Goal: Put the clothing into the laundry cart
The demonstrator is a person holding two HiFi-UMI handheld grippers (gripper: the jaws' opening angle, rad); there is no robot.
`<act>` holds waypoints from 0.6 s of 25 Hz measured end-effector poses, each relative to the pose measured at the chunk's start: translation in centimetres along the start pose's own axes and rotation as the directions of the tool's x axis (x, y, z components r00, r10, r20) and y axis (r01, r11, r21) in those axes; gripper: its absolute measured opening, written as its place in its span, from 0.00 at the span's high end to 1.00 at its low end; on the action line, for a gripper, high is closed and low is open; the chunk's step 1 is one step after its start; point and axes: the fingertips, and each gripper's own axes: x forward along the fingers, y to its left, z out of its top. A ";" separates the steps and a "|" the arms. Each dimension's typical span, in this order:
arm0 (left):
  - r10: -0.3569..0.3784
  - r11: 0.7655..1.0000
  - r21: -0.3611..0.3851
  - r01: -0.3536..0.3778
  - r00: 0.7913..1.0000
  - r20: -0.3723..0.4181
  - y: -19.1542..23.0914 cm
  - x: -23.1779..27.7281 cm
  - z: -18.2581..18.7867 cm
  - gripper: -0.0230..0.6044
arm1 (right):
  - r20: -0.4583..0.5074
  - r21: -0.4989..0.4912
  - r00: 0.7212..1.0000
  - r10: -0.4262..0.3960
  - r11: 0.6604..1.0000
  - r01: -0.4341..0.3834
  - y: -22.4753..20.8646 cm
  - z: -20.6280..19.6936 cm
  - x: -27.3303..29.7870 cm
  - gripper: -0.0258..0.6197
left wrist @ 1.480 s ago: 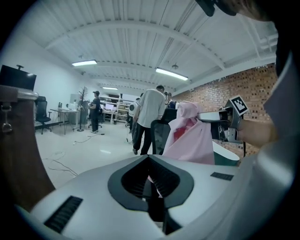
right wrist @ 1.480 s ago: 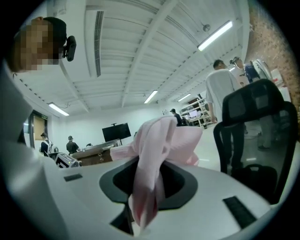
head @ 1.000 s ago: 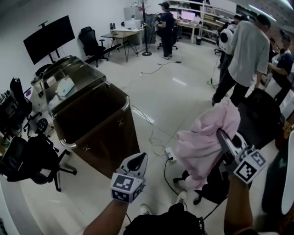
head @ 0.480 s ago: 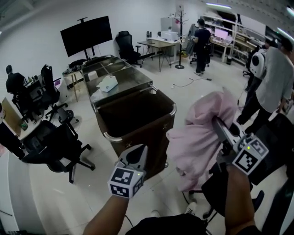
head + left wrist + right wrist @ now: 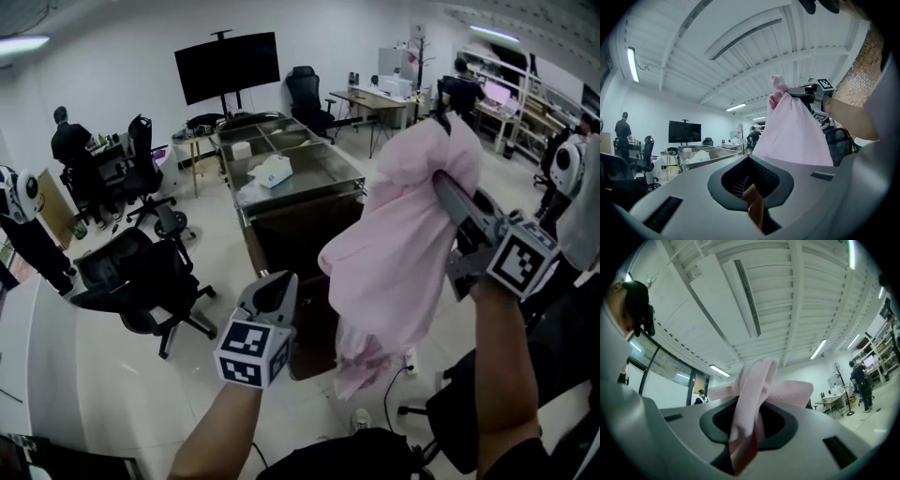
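right claw (image 5: 442,184): clamped on bunched pale-pink cloth garment (image 5: 398,253), which hangs long-axis down beneath it | dark brown fabric laundry cart with metal rim (image 5: 298,201): below, left-forward of that claw | left claw (image 5: 272,286): closed, empty, lower, beside cart's near edge

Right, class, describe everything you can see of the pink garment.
The pink garment is soft, thin-looking pale cloth, crumpled and bunched. The right gripper pinches a fold near its top, jaws shut on it, holding it up high. The rest hangs loose in folds, its lowest edge dangling in front of the brown laundry cart.
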 end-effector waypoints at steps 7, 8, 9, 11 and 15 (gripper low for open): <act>0.161 0.987 -0.021 -0.162 0.986 -0.030 5.0 0.1 -1.8 0.97 | 0.005 0.018 0.996 0.094 0.995 -0.094 -3.4 0.2 9.2 0.79; 0.182 0.983 -0.023 -0.183 0.983 -0.035 5.5 0.3 -2.0 0.97 | -0.005 0.025 0.994 0.105 0.994 -0.105 -4.1 -0.6 10.8 0.79; 0.200 0.979 -0.027 -0.201 0.979 -0.039 6.0 0.6 -2.2 0.97 | -0.022 0.030 0.993 0.113 0.993 -0.113 -5.0 -1.6 12.5 0.79; 0.232 0.972 -0.030 -0.233 0.972 -0.046 6.9 1.4 -2.3 0.97 | -0.079 0.028 0.989 0.123 0.992 -0.121 -6.4 -4.4 15.9 0.79; 0.283 0.958 -0.037 -0.285 0.957 -0.062 8.1 3.4 -2.6 0.97 | -0.264 -0.033 0.954 0.144 0.987 -0.158 -7.3 -12.6 21.7 0.78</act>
